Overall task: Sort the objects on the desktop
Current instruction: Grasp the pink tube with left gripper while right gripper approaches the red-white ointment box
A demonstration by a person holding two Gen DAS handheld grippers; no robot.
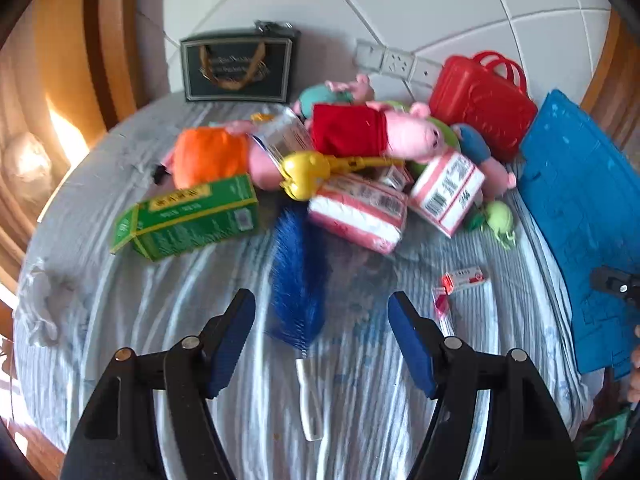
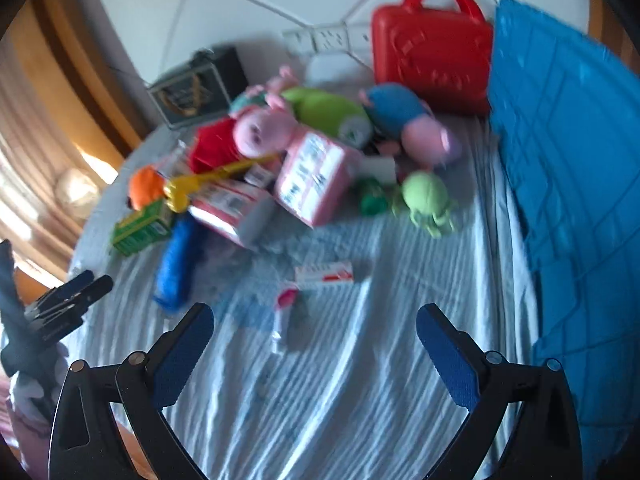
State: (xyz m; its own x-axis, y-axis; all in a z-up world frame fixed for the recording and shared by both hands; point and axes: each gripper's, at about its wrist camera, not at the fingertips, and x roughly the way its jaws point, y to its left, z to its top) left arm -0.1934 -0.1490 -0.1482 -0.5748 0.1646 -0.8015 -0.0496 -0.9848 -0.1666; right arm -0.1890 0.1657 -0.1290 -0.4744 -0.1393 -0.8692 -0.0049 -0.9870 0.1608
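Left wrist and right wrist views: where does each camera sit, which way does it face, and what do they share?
Left wrist: sits on the left gripper, looking down its open fingers at the blue brush and the pile; the right gripper shows at the right edge.
Right wrist: sits on the right gripper, open, facing the small tube; the left gripper shows at left.
Shared: brush, red case, green box, blue mat.
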